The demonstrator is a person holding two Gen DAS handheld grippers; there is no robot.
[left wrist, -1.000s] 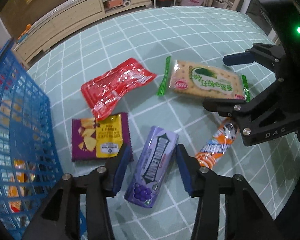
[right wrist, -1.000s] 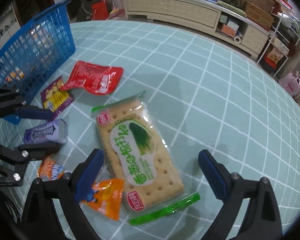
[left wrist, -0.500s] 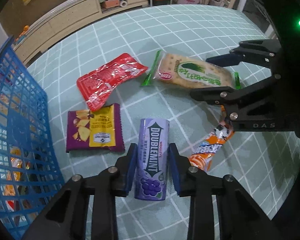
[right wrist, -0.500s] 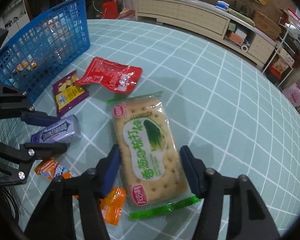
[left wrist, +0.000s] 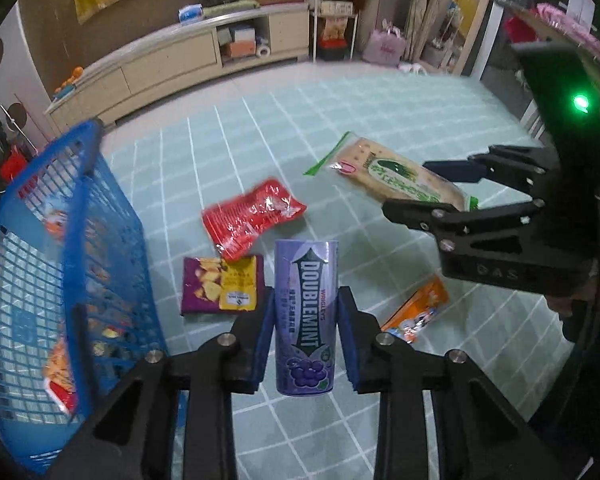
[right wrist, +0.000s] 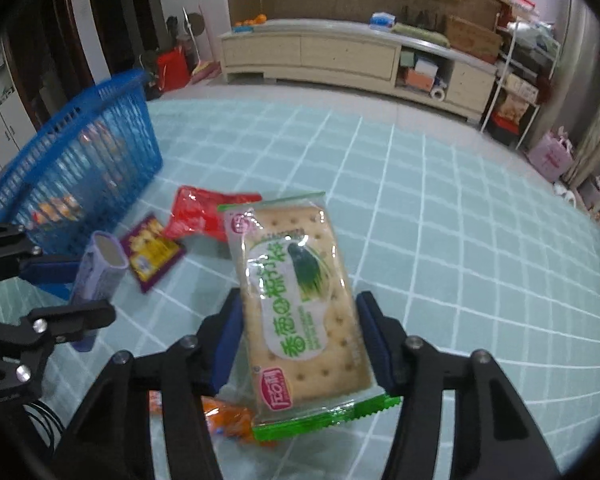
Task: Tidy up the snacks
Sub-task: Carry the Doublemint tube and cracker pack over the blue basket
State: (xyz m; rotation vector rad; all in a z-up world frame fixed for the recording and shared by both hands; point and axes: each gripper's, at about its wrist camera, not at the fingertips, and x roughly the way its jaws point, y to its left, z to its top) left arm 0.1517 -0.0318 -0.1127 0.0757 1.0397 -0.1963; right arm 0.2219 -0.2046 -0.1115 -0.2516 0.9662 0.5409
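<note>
Purple gum canister (left wrist: 305,320), lower centre of the left wrist view: bore "DOUBLEMINT" in white capitals running lengthwise on a dark arrow-shaped band, with "WRIGLEY'S" in small letters alongside; the smaller print beside it was illegible.

Black gripper body (left wrist: 500,268), right side of the left wrist view: carried the faint embossed letters "DAS".

Cracker packet (right wrist: 304,304), centre of the right wrist view: showed large green Chinese characters on a white oval, partly blurred, and a pink-red logo with white characters at each end, not readable.

Purple-and-yellow snack pouch (left wrist: 222,285), left of centre in the left wrist view: had small print on its yellow panel, too small to read.
</note>
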